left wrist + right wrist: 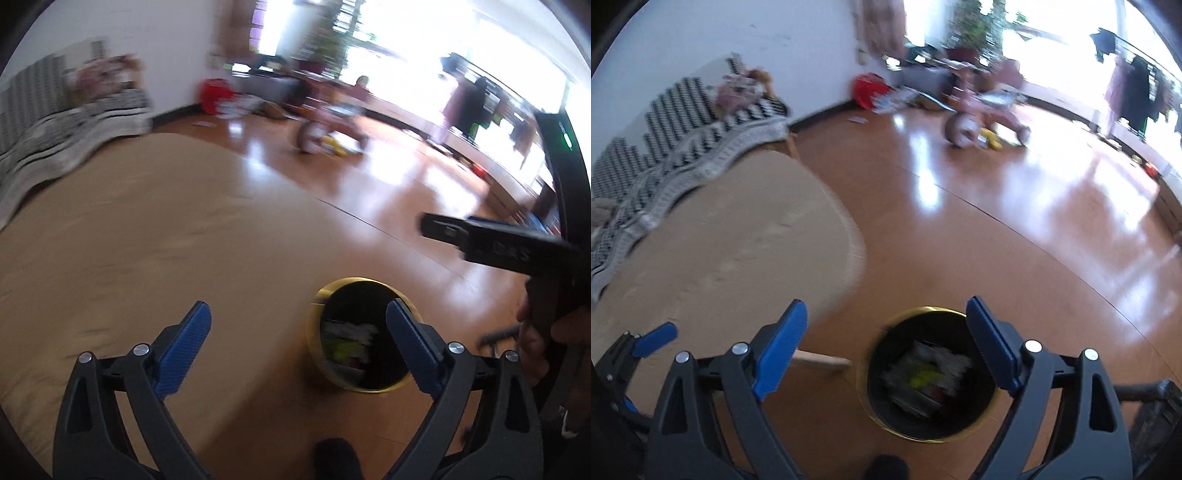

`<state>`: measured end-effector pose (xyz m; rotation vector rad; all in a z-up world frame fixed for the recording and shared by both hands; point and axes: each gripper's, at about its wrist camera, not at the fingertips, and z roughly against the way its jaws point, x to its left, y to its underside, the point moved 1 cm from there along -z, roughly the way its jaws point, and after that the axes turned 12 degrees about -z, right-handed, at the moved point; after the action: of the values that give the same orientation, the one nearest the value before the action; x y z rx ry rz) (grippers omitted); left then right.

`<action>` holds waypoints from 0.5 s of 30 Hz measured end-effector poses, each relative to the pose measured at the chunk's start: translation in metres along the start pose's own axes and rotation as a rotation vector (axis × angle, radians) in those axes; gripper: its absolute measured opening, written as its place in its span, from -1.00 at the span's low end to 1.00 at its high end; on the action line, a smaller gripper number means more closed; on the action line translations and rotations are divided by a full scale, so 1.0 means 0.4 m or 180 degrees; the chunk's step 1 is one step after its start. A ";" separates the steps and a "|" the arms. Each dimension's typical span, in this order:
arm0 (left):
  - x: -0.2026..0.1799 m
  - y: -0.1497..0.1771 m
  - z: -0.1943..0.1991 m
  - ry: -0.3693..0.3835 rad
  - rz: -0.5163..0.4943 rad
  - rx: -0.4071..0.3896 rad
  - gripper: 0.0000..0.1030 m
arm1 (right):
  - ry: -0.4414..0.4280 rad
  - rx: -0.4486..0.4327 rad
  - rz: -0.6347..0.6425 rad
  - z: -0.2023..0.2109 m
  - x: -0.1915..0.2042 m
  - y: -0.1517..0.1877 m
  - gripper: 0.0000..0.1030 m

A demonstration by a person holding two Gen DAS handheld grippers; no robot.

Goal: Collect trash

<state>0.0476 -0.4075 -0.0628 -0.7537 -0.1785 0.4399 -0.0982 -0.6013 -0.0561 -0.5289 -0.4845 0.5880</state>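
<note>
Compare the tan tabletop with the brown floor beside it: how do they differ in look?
The tan tabletop is matte and pale, while the glossy brown floor is darker and throws bright window glare. The tabletop carries a black-and-white patterned cloth at its far end; the floor holds the gold-rimmed black trash bin and a blurred pink tricycle. Both are warm-toned, flat surfaces.
</note>
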 end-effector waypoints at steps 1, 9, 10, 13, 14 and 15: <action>0.057 0.016 0.038 -0.0155 0.0096 -0.0021 0.82 | -0.0097 -0.0001 0.0065 -0.001 0.045 0.003 0.68; 0.411 0.228 0.315 -0.1286 0.0764 0.0013 0.83 | -0.0739 0.0108 0.0670 -0.022 0.431 0.103 0.70; 0.434 0.254 0.344 -0.1357 0.0833 0.0007 0.83 | -0.0797 0.0138 0.0731 -0.025 0.473 0.117 0.70; 0.523 0.365 0.456 -0.1643 0.1129 -0.0002 0.83 | -0.0972 0.0229 0.0936 -0.033 0.610 0.169 0.70; 0.546 0.383 0.481 -0.1723 0.1188 0.0007 0.83 | -0.1039 0.0241 0.1006 -0.031 0.655 0.188 0.70; 0.564 0.407 0.504 -0.1801 0.1242 0.0019 0.83 | -0.1100 0.0240 0.1077 -0.029 0.699 0.207 0.70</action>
<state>0.1345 -0.0767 -0.0309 -0.6427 -0.5632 1.0225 0.0801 -0.3712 -0.0372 -0.4407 -0.7028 1.0278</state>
